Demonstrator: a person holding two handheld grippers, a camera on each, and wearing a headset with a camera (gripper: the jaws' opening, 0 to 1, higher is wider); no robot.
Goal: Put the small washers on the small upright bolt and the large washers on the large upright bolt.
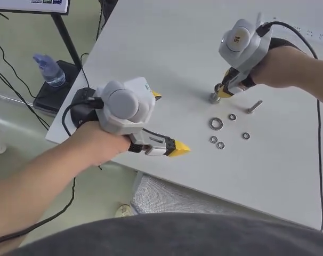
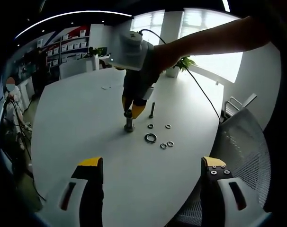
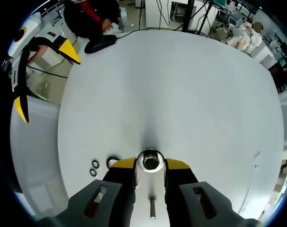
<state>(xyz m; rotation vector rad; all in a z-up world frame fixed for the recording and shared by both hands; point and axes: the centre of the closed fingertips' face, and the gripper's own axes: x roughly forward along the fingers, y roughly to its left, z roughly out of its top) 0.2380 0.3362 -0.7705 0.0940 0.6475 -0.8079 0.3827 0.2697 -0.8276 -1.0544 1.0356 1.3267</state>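
White worktop (image 1: pixel 167 48) in an open office carries all the hardware in one small cluster, nearer its near edge than its far one. The right gripper (image 1: pixel 221 95) points down over that cluster, its tongs drawn narrow around the top of the large bolt (image 3: pixel 150 161), which stands upright with its foot on the worktop. Just beside it, toward the near edge, lies the one large washer (image 1: pixel 216 124), flat and apart from the bolt. Four small washers (image 1: pixel 220 145) are scattered round it, all flat on the worktop and none touching another. The small bolt (image 1: pixel 253 106) sits close by on the right gripper's side; whether it stands or lies on its side I cannot tell for sure, as the views disagree. The left gripper (image 2: pixel 151 163) hovers off toward the near left corner, tongs spread wide and holding nothing.

By my reading the task has barely begun: no washer is on either bolt. The large bolt looks to be getting set or steadied, and all five washers remain to be picked up and threaded.
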